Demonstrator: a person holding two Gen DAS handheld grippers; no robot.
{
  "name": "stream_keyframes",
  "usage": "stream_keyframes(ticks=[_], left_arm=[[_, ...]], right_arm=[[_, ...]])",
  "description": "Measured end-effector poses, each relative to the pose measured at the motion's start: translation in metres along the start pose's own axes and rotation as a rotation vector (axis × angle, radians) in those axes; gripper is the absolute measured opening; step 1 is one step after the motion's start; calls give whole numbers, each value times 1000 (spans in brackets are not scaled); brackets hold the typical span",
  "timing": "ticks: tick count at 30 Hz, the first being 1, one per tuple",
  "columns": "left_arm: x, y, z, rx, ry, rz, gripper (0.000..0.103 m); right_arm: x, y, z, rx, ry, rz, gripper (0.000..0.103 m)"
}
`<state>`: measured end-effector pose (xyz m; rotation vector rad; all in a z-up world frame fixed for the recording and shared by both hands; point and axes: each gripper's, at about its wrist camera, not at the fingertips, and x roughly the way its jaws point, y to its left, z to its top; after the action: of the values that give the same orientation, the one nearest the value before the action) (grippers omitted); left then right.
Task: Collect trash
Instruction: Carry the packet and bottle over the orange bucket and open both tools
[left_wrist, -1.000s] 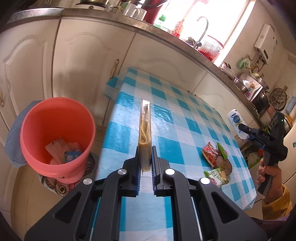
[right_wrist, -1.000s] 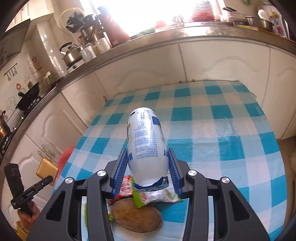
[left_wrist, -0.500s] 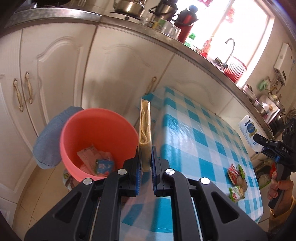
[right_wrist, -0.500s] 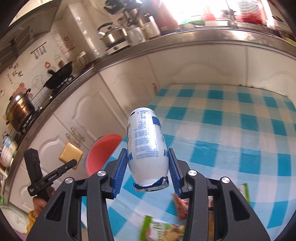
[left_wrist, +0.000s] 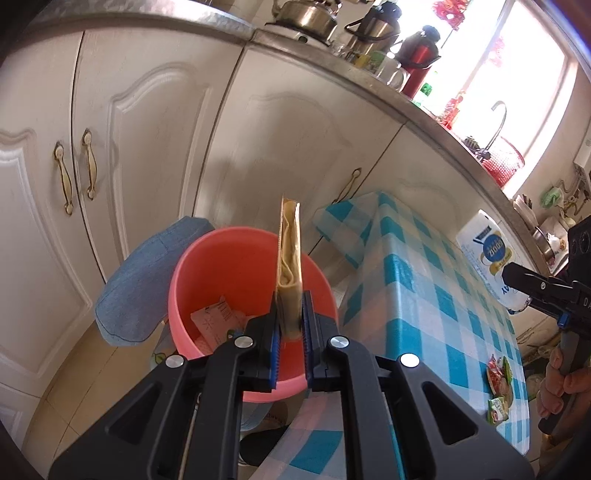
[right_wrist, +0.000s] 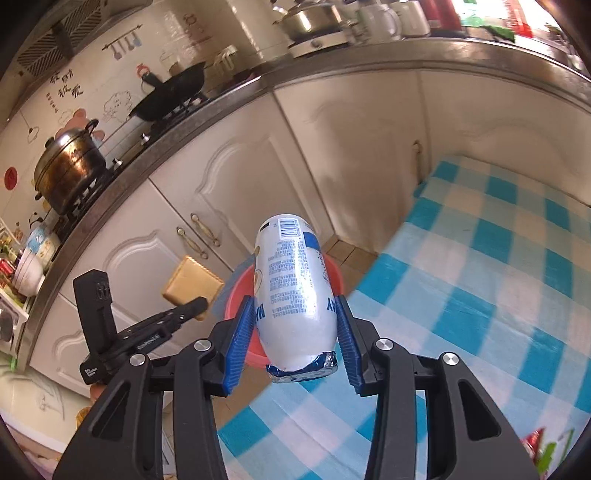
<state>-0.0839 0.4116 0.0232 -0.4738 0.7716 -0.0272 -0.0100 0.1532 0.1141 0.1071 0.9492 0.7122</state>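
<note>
A: Left gripper (left_wrist: 290, 332), jaws clamped on a flat gold packet (left_wrist: 289, 258) above the red bin (left_wrist: 207, 273). Only this view shows wrappers inside.

B: Right gripper (right_wrist: 295, 336), jaws part-open, pinches a white bottle (right_wrist: 295, 280) over the checked table (right_wrist: 480, 266); barcode, letters "AY".

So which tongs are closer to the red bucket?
The left. The left tongs, clamping a flat gold packet, are right over the red bucket. The right tongs, holding a white bottle, are farther off, above the checkered table edge.
</note>
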Motion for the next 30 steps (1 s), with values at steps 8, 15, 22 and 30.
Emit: stream_keyframes(ticks=[8, 15, 22, 30], left_arm=[[32, 11, -5, -28, 62, 12, 11], [49, 23, -17, -57, 102, 27, 11], [51, 38, -25, -104, 107, 34, 11], [53, 49, -35, -140, 108, 56, 49]], right_arm=[[68, 15, 8, 4, 121, 37, 45], [110, 19, 8, 4, 197, 24, 45], [131, 23, 7, 1, 228, 21, 45], [131, 28, 6, 9, 210, -5, 79]])
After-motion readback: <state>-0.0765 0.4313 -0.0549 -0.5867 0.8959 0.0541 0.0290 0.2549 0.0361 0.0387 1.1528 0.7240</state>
